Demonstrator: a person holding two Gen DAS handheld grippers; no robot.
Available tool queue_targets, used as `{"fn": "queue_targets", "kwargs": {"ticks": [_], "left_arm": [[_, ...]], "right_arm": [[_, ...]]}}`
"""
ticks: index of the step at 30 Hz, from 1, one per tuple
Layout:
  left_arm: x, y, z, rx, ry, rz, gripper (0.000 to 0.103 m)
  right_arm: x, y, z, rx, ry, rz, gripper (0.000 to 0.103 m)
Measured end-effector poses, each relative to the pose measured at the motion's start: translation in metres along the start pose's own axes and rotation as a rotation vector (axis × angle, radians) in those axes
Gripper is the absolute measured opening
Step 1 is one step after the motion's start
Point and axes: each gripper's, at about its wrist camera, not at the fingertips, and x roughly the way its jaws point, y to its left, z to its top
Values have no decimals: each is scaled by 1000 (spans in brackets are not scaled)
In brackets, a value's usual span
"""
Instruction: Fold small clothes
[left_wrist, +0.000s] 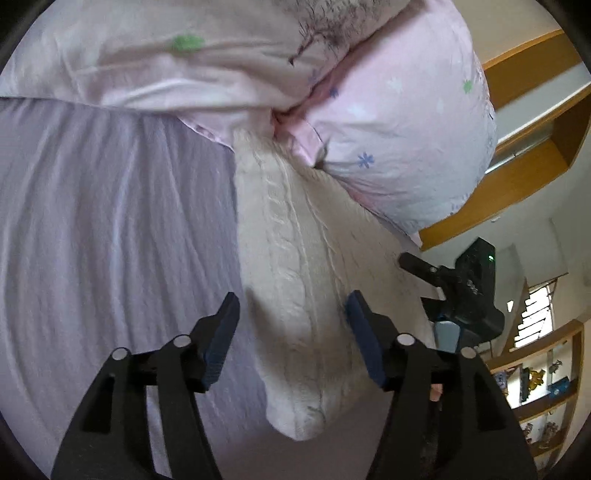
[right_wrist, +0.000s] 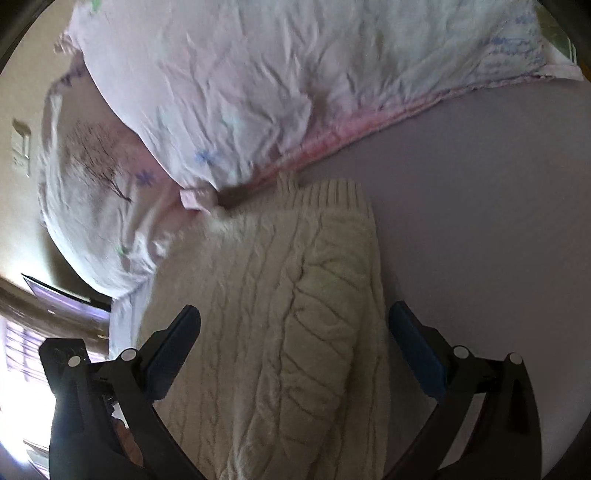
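Lying on the lavender bed sheet (left_wrist: 110, 221), the cream cable-knit sweater (left_wrist: 295, 295) looks already folded in on itself: in the right wrist view a sleeve or side panel (right_wrist: 325, 295) lies doubled over the body, and the ribbed hem (right_wrist: 332, 195) points toward the pink flowered pillows (right_wrist: 221, 92), which it touches or nearly touches. I judge the task to be about in the middle; the lengthwise fold seems made, and a crosswise fold to bring the garment into a compact packet seems left to do, but I cannot tell it for sure.

The left gripper (left_wrist: 291, 317) hangs above the sweater with its fingers spread wide, one on each side of the knit, holding nothing. The right gripper (right_wrist: 295, 332) is the same: fingers wide apart over the sweater, nothing between the pads. In the left view the right gripper also shows at the far edge of the sweater.

No basket, box or drawer is in view.
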Motion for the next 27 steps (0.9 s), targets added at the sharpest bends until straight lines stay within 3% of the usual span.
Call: {"fn": "queue_targets", "kwargs": {"ticks": [5,8,10,11,13,15,17,20,22,24,25,27], "left_arm": [[17,-15,-5,28,19,-5,73],[30,-3,-2,-20,33,-56,72],[30,-3,-1,-17,33,-60,62],[28,-2,-1,-18,43,-65,50],[18,4,1,-28,63,-122,42],[-6,6,-1,7,48,-131,41],[-38,10,-8,51,0,-105,41],[-80,28,-20,100,-67,15,45],[-89,40,-27,102,-83,108,48],[-99,48,-34,87,-106,141,49],[-110,48,-40,101,-163,143,51],[-125,43,-47,134,-227,137,61]], "right_arm": [[4,1,-2,-9,-1,55,99],[9,8,-3,-46,-9,45,75],[12,5,-4,-21,1,100,52],[12,5,-3,-11,-5,126,48],[4,5,-5,2,-20,214,42],[4,18,-12,-23,10,331,41],[12,35,-20,-66,63,375,40],[42,76,-42,-193,169,336,42],[55,93,-50,-264,187,237,59],[48,94,-49,-258,153,165,67],[32,89,-47,-224,88,144,70],[11,82,-47,-191,-5,162,72]]}}
